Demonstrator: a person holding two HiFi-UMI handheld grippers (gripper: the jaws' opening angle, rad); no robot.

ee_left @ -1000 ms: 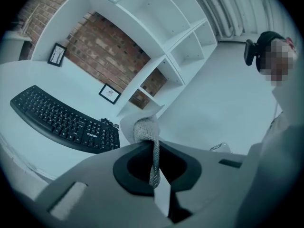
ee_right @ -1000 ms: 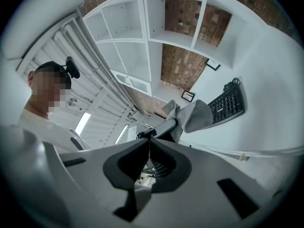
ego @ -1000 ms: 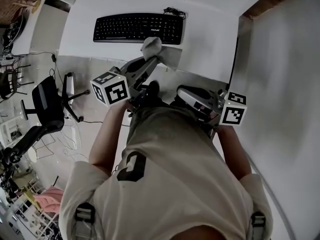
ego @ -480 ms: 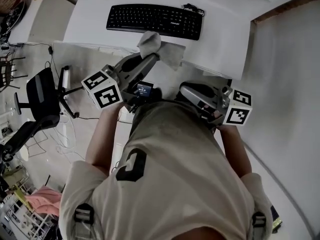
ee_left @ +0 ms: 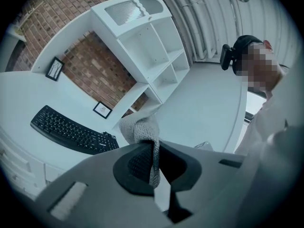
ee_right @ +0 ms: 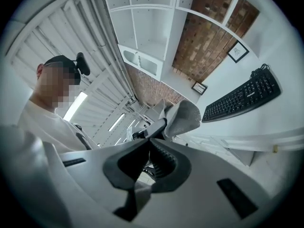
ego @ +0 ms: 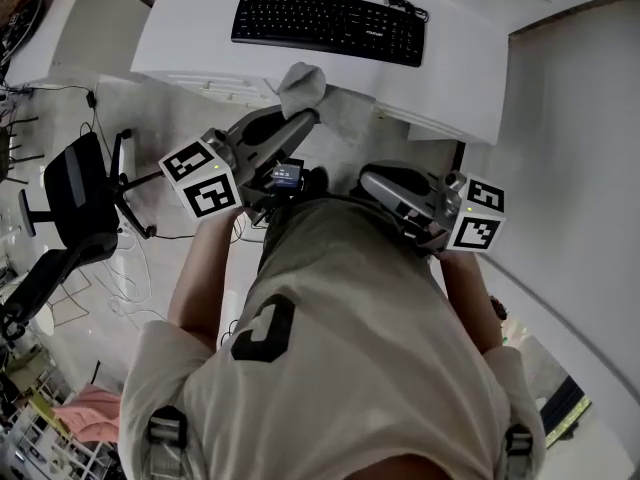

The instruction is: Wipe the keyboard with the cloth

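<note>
A black keyboard [ego: 330, 28] lies on the white desk [ego: 200, 28] at the top of the head view. My left gripper [ego: 305, 115] is shut on a grey knitted cloth [ego: 302, 88], which bunches above its tips just in front of the desk's near edge. In the left gripper view the cloth [ee_left: 140, 129] hangs pinched between the dark pads, with the keyboard [ee_left: 71, 129] off to the left. My right gripper [ego: 368, 181] is held close to the person's body, jaws together and holding nothing. The right gripper view shows the cloth [ee_right: 184, 118] and the keyboard [ee_right: 242, 99] beyond my right gripper [ee_right: 147, 140].
An office chair [ego: 85, 203] and loose cables stand on the floor to the left. Desk drawers [ego: 235, 86] face me below the desk edge. A white shelf unit [ee_left: 147, 46] and two picture frames [ee_left: 102, 109] stand against a brick wall behind the desk.
The desk and keyboard have slid up and to the right in the head view, farther from me. The cloth stays pinched in the left gripper. The right gripper has barely moved.
</note>
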